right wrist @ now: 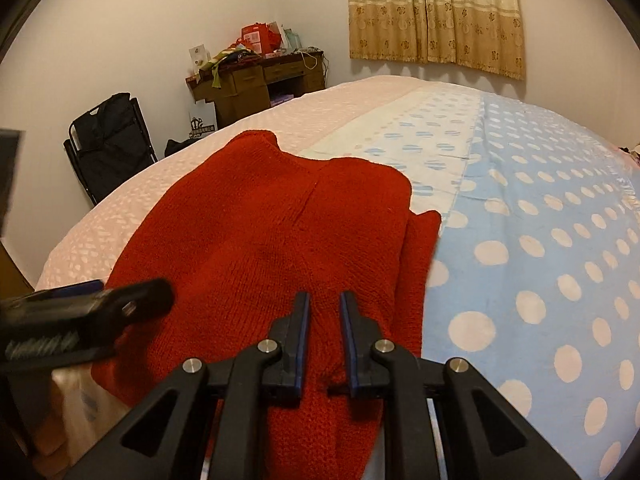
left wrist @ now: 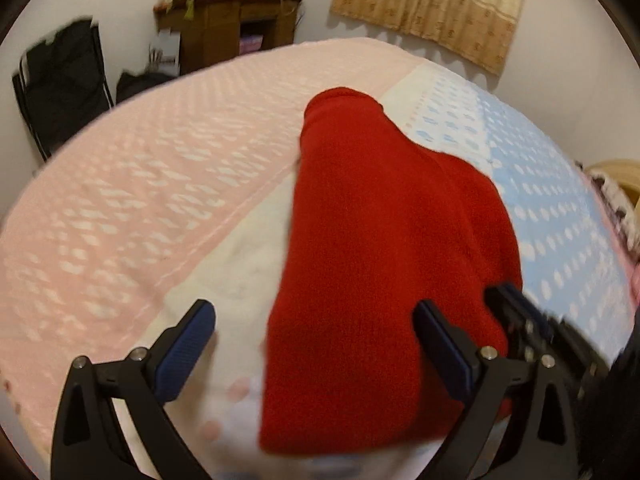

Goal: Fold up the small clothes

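Observation:
A red knitted garment [left wrist: 380,240] lies folded lengthwise on the bed, one narrow end pointing away from me. In the left wrist view my left gripper [left wrist: 316,340] stands wide open over its near end; the right fingertip [left wrist: 436,332] is above the knit and the left one above the white sheet. My right gripper [right wrist: 326,316] has its jaws nearly together, with a ridge of the red garment [right wrist: 280,220] pinched between the pads at its near edge. The right gripper [left wrist: 516,312] also shows at the garment's right side, and the blurred left gripper [right wrist: 92,300] shows at the garment's left.
The bed cover has a pink patterned part [left wrist: 120,208], a white strip [right wrist: 380,136] and a blue part with white dots [right wrist: 540,260]. Beyond the bed stand a cluttered wooden desk [right wrist: 256,80], a black folding chair [right wrist: 108,140] and a curtain [right wrist: 436,12].

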Tool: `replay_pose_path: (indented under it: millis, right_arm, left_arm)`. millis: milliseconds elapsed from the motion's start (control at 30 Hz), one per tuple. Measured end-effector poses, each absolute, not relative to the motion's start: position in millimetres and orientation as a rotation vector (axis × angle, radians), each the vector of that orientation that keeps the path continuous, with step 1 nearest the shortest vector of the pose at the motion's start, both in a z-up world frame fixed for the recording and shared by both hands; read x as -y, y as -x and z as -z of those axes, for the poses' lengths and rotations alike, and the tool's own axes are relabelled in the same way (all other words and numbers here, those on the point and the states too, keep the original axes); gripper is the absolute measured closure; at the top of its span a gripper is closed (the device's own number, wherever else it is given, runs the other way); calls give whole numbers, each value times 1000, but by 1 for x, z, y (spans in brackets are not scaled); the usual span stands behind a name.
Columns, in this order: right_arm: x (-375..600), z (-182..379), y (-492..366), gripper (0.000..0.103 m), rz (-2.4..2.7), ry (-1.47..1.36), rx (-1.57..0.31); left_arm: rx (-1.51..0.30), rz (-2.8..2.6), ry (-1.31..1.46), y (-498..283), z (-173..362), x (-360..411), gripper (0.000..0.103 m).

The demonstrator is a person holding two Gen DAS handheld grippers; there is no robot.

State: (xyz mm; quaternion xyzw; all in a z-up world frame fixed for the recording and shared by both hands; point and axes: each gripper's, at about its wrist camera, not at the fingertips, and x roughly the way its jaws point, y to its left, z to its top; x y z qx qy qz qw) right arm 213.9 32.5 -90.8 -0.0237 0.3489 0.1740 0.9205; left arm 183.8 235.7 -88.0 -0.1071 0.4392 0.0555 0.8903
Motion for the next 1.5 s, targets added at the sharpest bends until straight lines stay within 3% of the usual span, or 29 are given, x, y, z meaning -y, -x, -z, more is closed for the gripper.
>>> replay_pose_path:
  millis: [200,400,567,633,733,1067,1333,1500]
  right_arm:
    - [-38,93,-211,87,-349,81,-699]
    - [-48,89,-201,87,-309,165,-699]
    - [-51,78,-173,76,-279,248,-700]
    - [-47,74,-164,60,-285,230,-723]
    - [-34,70,-152,47,-284,150,-783]
    - [3,89,-113,47,-232,-87,-1014]
    - [12,77,-66,47,-209,-13,-1016]
    - [17,50,-39,47,-211,26,-970]
  left_arm:
    - [-943,-117,329,-173,111,-257,0]
    - [-923,-152,261,-180,108,-245,0]
    - [-972,-163,232,-170,105,-241,0]
    - [-972,-164,209,-161,103,-236,0]
    - [-988,-148,189,-152,102,-230,0]
    - [-1106,-128,139,-112,116,-218,0]
    - [-1076,-98,-7,-58,122,-203,0]
    - [-956,-91,-24,-39,80,-190,0]
